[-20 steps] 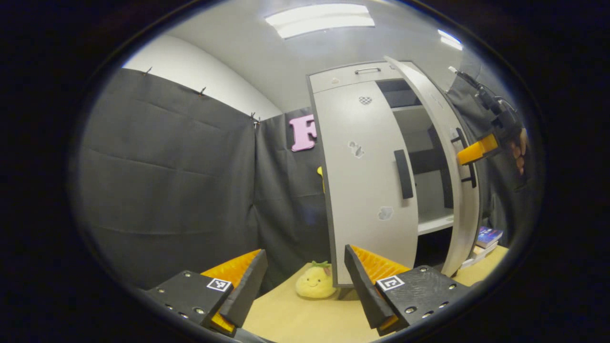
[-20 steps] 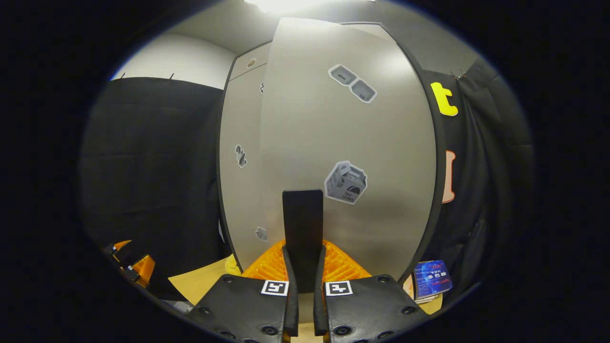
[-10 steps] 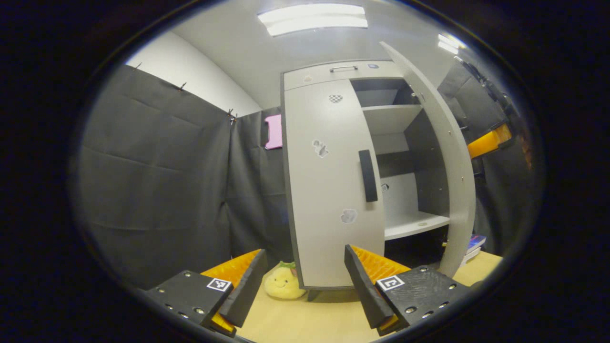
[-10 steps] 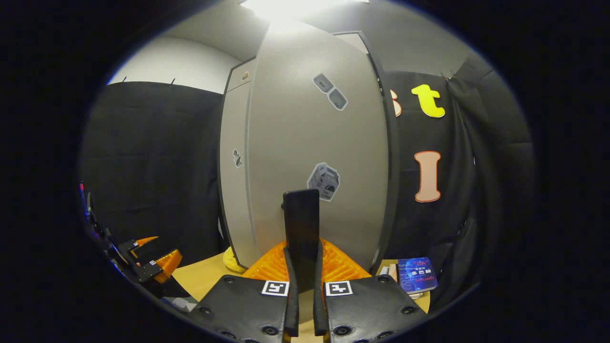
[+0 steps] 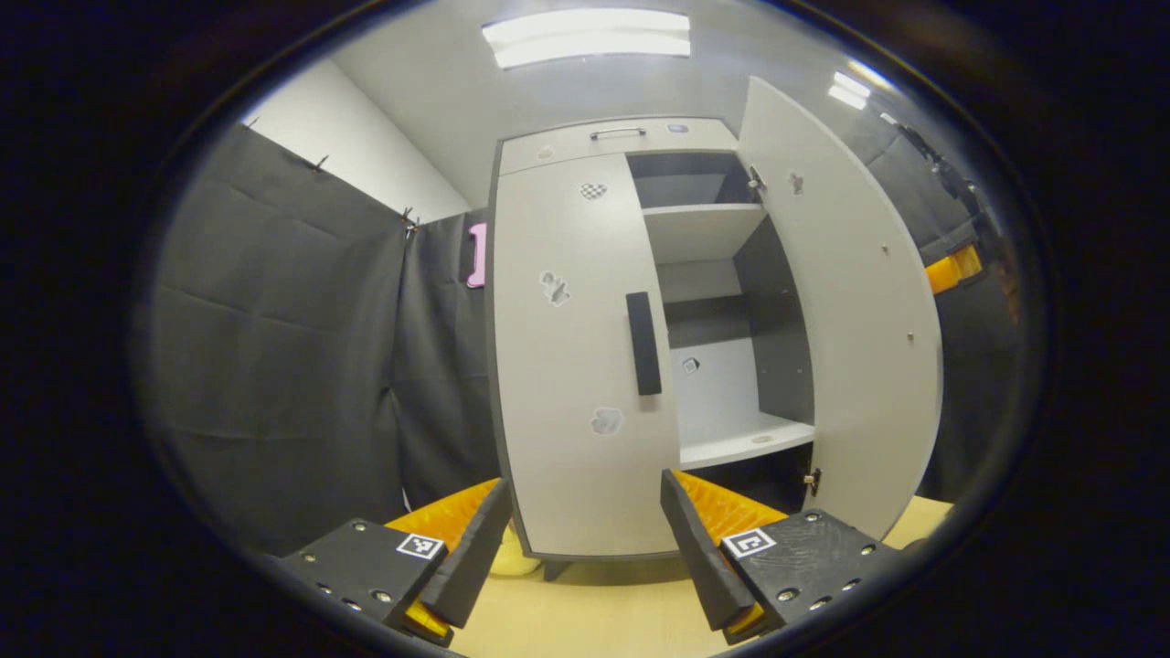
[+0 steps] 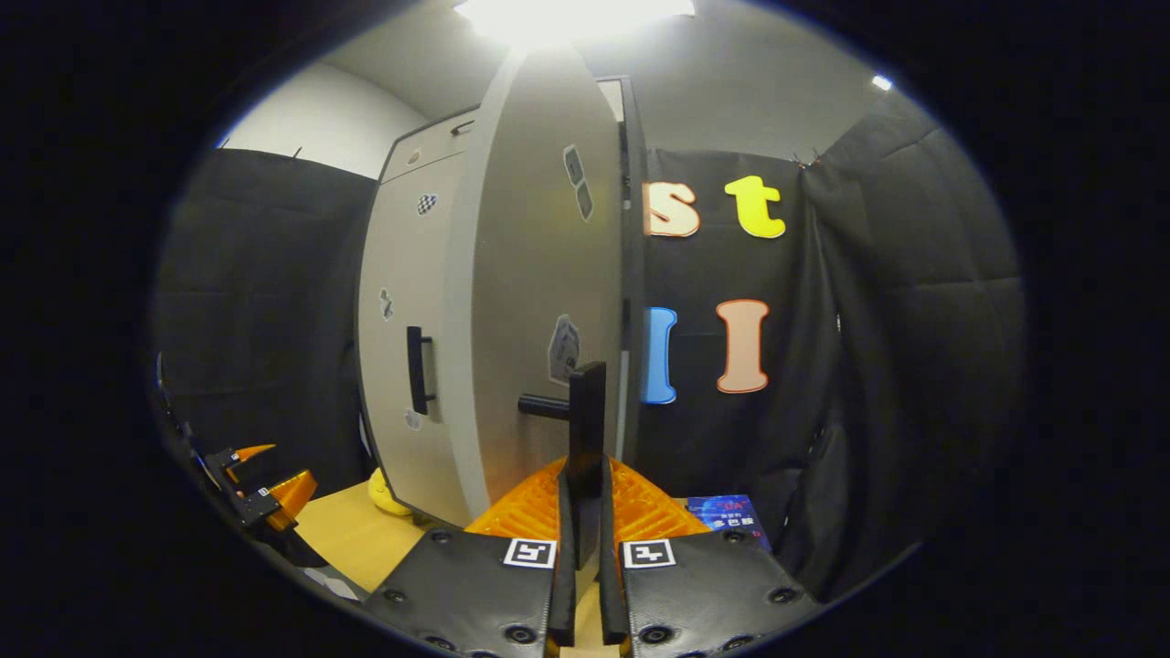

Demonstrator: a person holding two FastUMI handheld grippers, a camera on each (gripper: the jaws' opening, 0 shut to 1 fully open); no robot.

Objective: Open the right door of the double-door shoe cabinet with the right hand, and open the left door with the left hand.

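1 tool (image 6: 581,512) grips the open right door's handle (image 6: 585,429).

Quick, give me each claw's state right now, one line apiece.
Left claw: open, holding nothing, short of the closed left door.
Right claw: shut on the right door handle, door swung wide.

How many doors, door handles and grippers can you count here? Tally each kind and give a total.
Doors: 2, the open right door and the shut left door
Door handles: 2, the left handle and the right handle
Grippers: 2, the left gripper and the right gripper
Total: 6
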